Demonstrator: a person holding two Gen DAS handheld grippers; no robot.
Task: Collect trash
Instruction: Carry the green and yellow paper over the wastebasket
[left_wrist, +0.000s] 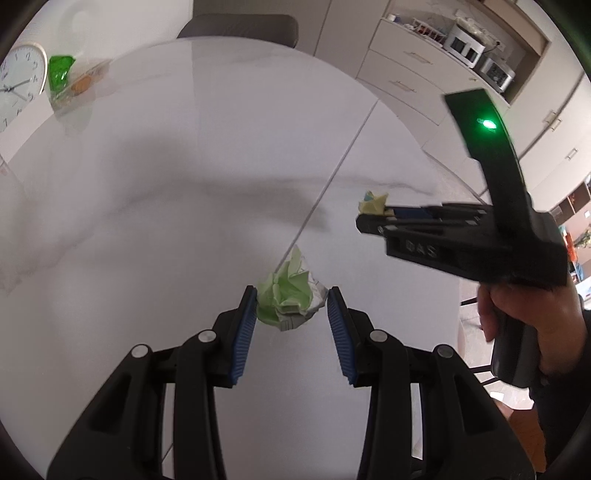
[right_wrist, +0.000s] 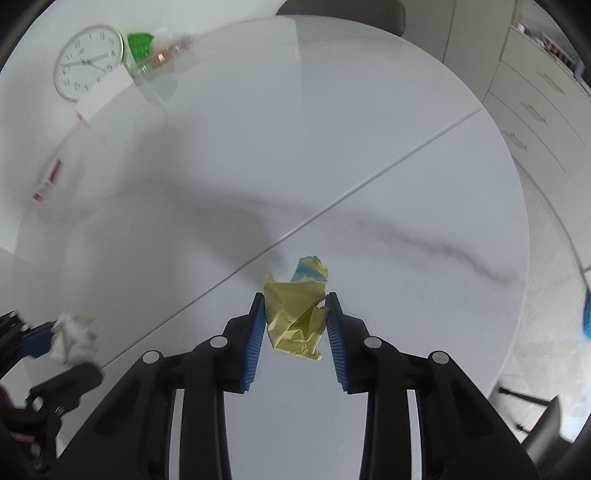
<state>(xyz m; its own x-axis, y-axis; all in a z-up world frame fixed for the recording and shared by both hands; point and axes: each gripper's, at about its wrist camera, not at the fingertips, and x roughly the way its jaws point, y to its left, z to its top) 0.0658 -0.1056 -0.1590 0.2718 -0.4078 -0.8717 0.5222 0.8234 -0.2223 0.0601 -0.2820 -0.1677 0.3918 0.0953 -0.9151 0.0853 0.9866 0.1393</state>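
My left gripper (left_wrist: 291, 301) is shut on a crumpled green and white paper ball (left_wrist: 290, 299) and holds it over the white round table (left_wrist: 184, 184). My right gripper (right_wrist: 295, 306) is shut on a crumpled yellow paper with a blue strip (right_wrist: 295, 314), also above the table. In the left wrist view the right gripper (left_wrist: 369, 216) shows at the right with the yellow paper (left_wrist: 372, 203) at its tips. In the right wrist view the left gripper (right_wrist: 55, 339) shows at the lower left, blurred, with the green and white ball (right_wrist: 72, 341).
A clear container with green and orange items (left_wrist: 68, 83) stands at the table's far left next to a wall clock (left_wrist: 18, 85). A dark chair (left_wrist: 240, 26) is behind the table. White cabinets with appliances (left_wrist: 461, 48) stand at the right.
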